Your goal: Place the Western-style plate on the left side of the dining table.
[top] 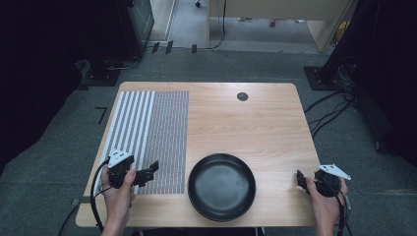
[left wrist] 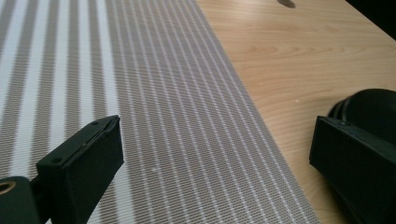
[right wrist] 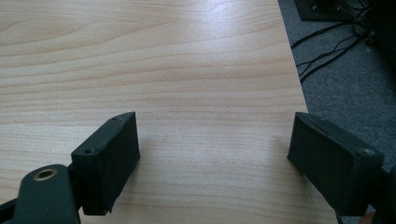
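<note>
Black pan unlabelled; left gripper, right gripper jaws apart, empty.

Each hand grips its tool low at the near side, the left gripper and the right gripper both with jaws spread wide, holding nothing.
</note>
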Demonstrator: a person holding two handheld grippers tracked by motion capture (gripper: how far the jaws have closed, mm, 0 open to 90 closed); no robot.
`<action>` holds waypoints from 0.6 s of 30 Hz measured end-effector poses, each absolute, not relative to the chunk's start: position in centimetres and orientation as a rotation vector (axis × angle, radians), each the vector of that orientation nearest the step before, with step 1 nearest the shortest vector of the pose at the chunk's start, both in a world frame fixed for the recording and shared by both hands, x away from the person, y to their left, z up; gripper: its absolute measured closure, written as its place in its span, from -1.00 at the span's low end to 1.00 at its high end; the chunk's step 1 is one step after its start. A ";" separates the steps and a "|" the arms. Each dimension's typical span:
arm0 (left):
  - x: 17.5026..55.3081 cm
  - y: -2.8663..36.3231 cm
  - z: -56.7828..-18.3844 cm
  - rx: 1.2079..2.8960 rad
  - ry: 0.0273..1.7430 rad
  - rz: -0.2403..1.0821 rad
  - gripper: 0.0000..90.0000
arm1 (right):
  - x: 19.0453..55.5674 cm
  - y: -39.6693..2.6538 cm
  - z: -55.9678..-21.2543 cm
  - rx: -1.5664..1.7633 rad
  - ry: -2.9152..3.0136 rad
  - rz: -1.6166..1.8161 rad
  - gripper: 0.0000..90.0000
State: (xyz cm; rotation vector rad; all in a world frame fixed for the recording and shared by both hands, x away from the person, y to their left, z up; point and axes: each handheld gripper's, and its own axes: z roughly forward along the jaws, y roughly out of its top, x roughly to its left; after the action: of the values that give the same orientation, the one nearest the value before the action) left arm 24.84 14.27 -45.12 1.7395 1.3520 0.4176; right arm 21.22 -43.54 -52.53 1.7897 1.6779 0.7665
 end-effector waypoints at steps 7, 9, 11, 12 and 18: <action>24.4 13.0 -44.8 1.759 1.308 0.400 -0.95 | 21.2 -43.5 -52.5 1.794 1.671 0.765 -0.65; 24.2 12.6 -44.7 1.765 1.294 0.398 -0.95 | 21.1 -43.4 -52.5 1.801 1.663 0.760 -0.65; 24.2 12.4 -44.7 1.770 1.289 0.398 -0.95 | 21.1 -43.4 -52.5 1.808 1.651 0.760 -0.64; 24.1 12.2 -44.7 1.777 1.281 0.392 -0.95 | 21.0 -43.4 -52.5 1.811 1.646 0.761 -0.64; 23.9 11.2 -44.9 1.802 1.255 0.370 -0.95 | 20.8 -42.8 -51.6 1.800 1.630 0.778 -0.62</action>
State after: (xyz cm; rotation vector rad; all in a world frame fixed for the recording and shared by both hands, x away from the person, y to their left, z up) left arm 23.88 11.16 -44.92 1.8015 1.2554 0.3704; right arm 20.83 -42.80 -51.62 1.8001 1.6299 0.7778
